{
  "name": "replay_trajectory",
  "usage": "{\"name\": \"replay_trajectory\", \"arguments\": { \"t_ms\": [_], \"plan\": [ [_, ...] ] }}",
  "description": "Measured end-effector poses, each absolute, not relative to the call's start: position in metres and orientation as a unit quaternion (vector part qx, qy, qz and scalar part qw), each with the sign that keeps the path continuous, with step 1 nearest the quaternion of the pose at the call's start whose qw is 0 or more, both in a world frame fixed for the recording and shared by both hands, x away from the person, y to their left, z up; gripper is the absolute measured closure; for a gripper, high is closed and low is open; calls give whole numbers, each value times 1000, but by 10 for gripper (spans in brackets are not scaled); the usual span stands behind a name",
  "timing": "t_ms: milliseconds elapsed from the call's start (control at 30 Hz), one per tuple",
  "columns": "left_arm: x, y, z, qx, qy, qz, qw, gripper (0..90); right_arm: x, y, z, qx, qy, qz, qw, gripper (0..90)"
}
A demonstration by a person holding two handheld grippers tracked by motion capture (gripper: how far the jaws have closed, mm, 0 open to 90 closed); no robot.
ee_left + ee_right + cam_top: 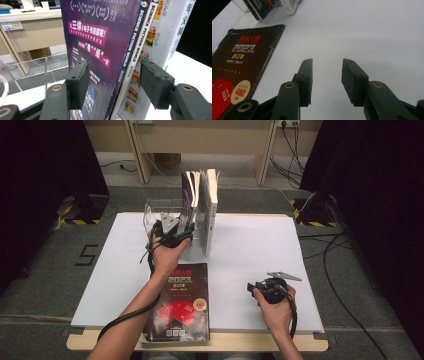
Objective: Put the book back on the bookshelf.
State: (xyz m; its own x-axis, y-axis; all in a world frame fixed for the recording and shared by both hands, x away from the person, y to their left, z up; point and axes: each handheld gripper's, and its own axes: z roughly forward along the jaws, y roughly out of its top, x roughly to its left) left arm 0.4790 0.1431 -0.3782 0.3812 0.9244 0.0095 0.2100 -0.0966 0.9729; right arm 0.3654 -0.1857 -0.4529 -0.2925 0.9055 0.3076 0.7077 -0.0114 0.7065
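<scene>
Both forearms are bare, no sleeves, each hand wrapped round a black two-jaw gripper, the left gripper (172, 234) and the right gripper (267, 289). Each jaw is a matt black block on a black arm with brass-ringed screw holes, and a black cable trails from each. A grey three-cornered plate sits on top of each gripper

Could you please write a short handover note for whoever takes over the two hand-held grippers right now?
Left gripper: open, jaws either side of the upright purple-covered magazine; a gap shows at the right pad, so no grip.
Right gripper: open, holding nothing, low over the white tabletop.
Things: the purple magazine stands beside the white-spined books in the clear acrylic stand. A dark red-and-black 2023 magazine lies flat at the near edge.
Done: purple magazine appears shelved upright.
Left: probably withdraw the left gripper, then shelve the flat one.
</scene>
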Motion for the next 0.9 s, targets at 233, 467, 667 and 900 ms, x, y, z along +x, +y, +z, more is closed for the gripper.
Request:
{"name": "replay_trajectory", "arguments": {
  "t_ms": [233,467,667,900],
  "plan": [
    [470,148,-383,660,433,339,512,400,365,-185,-452,582,692,410,121,620],
    [462,156,-388,665,436,330,510,393,366,-183,-451,582,693,409,119,620],
    [453,162,-394,672,436,320,507,389,366,-181,-450,577,696,409,122,620],
    [443,176,-405,680,445,308,495,386,368,-178,-446,574,698,411,122,620]
  ]
}}
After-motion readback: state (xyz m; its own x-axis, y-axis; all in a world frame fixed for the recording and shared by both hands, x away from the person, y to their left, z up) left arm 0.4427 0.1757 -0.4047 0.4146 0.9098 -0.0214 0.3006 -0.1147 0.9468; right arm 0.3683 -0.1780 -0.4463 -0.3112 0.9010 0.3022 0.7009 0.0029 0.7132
